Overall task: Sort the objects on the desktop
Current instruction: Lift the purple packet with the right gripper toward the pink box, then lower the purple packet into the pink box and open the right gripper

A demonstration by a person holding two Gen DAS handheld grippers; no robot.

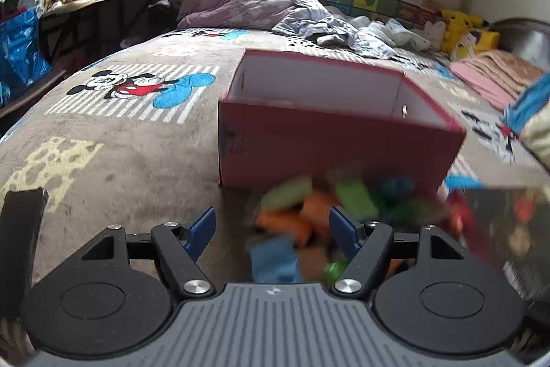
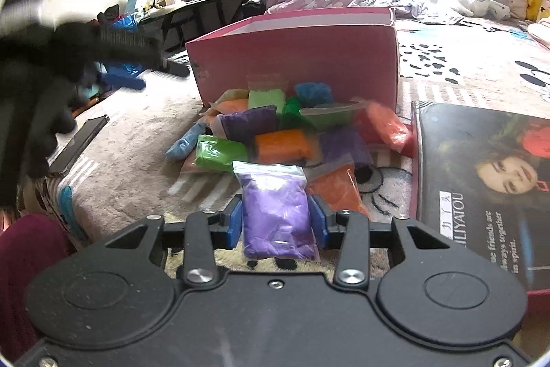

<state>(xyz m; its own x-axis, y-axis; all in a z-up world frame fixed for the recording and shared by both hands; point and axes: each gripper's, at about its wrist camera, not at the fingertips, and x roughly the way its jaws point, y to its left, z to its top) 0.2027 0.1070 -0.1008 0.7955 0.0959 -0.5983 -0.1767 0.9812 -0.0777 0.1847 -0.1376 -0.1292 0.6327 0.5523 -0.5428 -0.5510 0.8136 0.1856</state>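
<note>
clamped in my right gripper (image 2: 276,222), the purple bag (image 2: 275,212) could slip, while my left gripper (image 1: 271,229), jaws apart and empty, may scatter the pile (image 2: 275,133) at twelve o'clock before the pink box (image 2: 295,57).

Both handheld tools are matte black plastic. The left gripper (image 1: 271,231) has a grey ribbed plate at its centre with a small star-like mark, two round black discs either side, silver pivot screws on the black link arms, and blue fingers (image 1: 202,229). The right gripper (image 2: 276,220) is all black with the same discs, silver screws and blue pads (image 2: 234,224). A dark maroon sleeve (image 2: 27,250) shows at its lower left.
</note>
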